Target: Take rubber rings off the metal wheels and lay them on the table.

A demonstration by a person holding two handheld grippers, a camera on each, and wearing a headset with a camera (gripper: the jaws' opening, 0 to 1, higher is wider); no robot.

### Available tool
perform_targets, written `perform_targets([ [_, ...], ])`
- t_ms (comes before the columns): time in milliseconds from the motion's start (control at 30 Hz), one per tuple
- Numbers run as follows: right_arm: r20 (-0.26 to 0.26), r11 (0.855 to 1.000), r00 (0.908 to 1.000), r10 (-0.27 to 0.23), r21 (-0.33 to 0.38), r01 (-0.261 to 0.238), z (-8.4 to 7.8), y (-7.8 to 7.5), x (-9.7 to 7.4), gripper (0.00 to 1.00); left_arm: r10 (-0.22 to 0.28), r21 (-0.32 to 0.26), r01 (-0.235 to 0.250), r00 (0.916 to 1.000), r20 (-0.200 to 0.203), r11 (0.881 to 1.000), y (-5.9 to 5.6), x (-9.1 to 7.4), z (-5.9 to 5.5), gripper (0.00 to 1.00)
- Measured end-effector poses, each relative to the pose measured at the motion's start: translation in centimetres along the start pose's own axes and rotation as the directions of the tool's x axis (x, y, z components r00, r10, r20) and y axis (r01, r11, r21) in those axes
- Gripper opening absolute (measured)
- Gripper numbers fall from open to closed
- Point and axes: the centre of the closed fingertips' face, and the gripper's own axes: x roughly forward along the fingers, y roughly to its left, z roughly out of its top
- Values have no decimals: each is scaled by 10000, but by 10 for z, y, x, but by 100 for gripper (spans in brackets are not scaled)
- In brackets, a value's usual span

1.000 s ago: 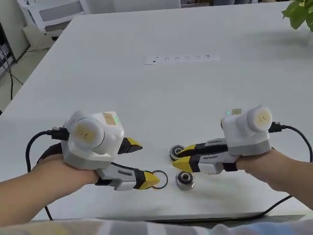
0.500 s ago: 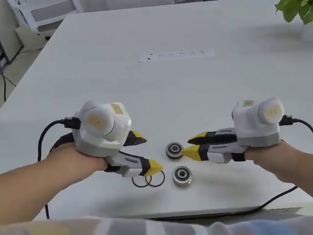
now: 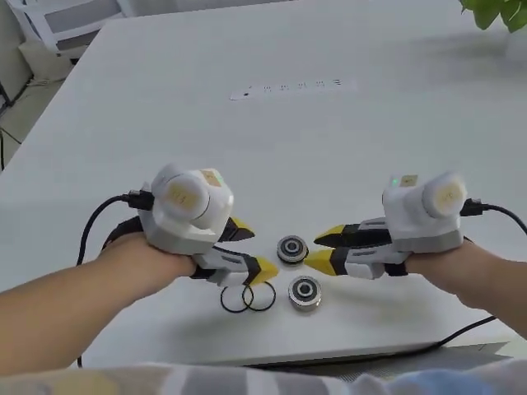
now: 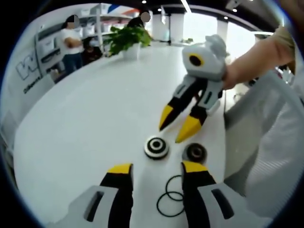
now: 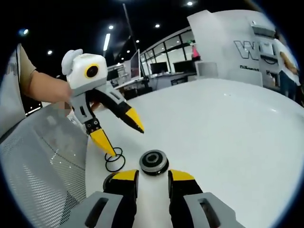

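Note:
Two thin black rubber rings (image 3: 248, 297) lie side by side on the white table (image 3: 272, 148), just below my left gripper's lower fingertip. The left gripper (image 3: 254, 249) is open and holds nothing. Facing it, the right gripper (image 3: 314, 250) is open and also holds nothing. Between the two grippers' tips a metal wheel (image 3: 291, 248) lies flat, with a second wheel (image 3: 305, 292) nearer the front edge. In the left gripper view the rings (image 4: 173, 197) lie by the right jaw and both wheels (image 4: 156, 147) (image 4: 195, 152) lie ahead. In the right gripper view one wheel (image 5: 154, 161) sits just beyond the jaws.
The table's front edge (image 3: 296, 355) runs close behind the rings and the near wheel. A flush socket strip (image 3: 288, 87) sits mid-table, and a potted plant (image 3: 494, 12) stands at the far right corner. Cables trail from both grippers.
The left gripper has lifted a little up and back off the rings, so both now lie in plain sight on the table. The right gripper has barely moved.

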Motion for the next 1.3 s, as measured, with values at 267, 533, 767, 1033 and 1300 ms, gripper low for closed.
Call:
perform_targets([
  [267,-83,9999,9999,-86,-57,85,-5,-6,3,22,-116,80,115,9999,41,9999,-2,10,5,38],
  [533,-78,9999,9999,-86,-90,85,-7,-10,6,22,-201,12,201,9997,160,9998,0,19,11,30],
  [767,-51,10000,10000,-63,-72,63,-8,-11,7,22,-283,-168,286,9994,195,9994,1,27,14,26],
  [1033,-34,10000,10000,-35,-59,35,-10,-12,8,22,-455,36,454,9987,210,9990,-4,34,17,21],
  [1300,87,10000,10000,-11,-42,12,-6,-9,10,24,-308,288,302,9993,194,9991,-1,38,17,14],
])
